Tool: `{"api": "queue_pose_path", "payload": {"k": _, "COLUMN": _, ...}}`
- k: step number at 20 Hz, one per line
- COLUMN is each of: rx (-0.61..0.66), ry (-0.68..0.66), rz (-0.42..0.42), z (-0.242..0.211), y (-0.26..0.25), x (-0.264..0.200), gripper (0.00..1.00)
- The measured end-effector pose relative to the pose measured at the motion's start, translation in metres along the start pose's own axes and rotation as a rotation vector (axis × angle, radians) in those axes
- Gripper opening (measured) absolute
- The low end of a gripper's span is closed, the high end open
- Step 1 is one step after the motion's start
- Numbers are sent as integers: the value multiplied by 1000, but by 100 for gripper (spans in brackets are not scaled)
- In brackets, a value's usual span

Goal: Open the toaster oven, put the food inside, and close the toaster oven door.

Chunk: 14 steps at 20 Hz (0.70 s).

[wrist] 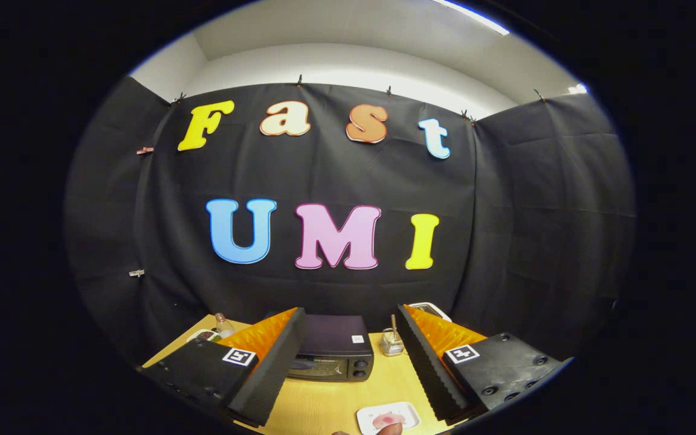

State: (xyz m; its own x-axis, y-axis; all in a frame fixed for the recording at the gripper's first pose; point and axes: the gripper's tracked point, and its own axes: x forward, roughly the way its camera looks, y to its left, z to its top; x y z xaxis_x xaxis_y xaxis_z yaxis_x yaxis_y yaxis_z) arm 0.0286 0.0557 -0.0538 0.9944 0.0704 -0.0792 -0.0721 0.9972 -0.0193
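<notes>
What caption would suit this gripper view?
Open gripper held above a wooden table, black toaster oven shut ahead, white plate of food nearer.

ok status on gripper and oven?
Gripper open, holding nothing, raised above the table. Toaster oven ahead between the fingers, door shut. Food on white plate near side. Nothing blocking the door.

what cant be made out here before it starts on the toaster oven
- Toaster oven: the gripper is open and held apart from it, and one finger hides part of its door, so no handle is discernible.
- Food on the white plate: a pink blob, too small to identify, partly behind a fingertip.
- Bottle and the items beside it: tiny, half hidden by a finger.
- Small glass holder: contents too small.
</notes>
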Motion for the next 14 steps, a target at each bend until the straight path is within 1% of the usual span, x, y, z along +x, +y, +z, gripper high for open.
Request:
{"api": "queue_pose_path", "payload": {"k": 3, "rx": 29, "ry": 45, "rz": 55, "z": -34, "y": 31, "x": 28, "gripper": 98}}
{"api": "queue_pose_path", "payload": {"k": 6, "rx": 70, "ry": 121, "rz": 83, "z": -78, "y": 55, "x": 57, "gripper": 98}}
{"api": "queue_pose_path", "payload": {"k": 11, "rx": 27, "ry": 282, "rz": 115, "z": -166, "y": 90, "x": 113, "gripper": 98}}
{"api": "queue_pose_path", "payload": {"k": 14, "rx": 11, "ry": 373, "rz": 120, "z": -216, "y": 103, "x": 141, "gripper": 98}}
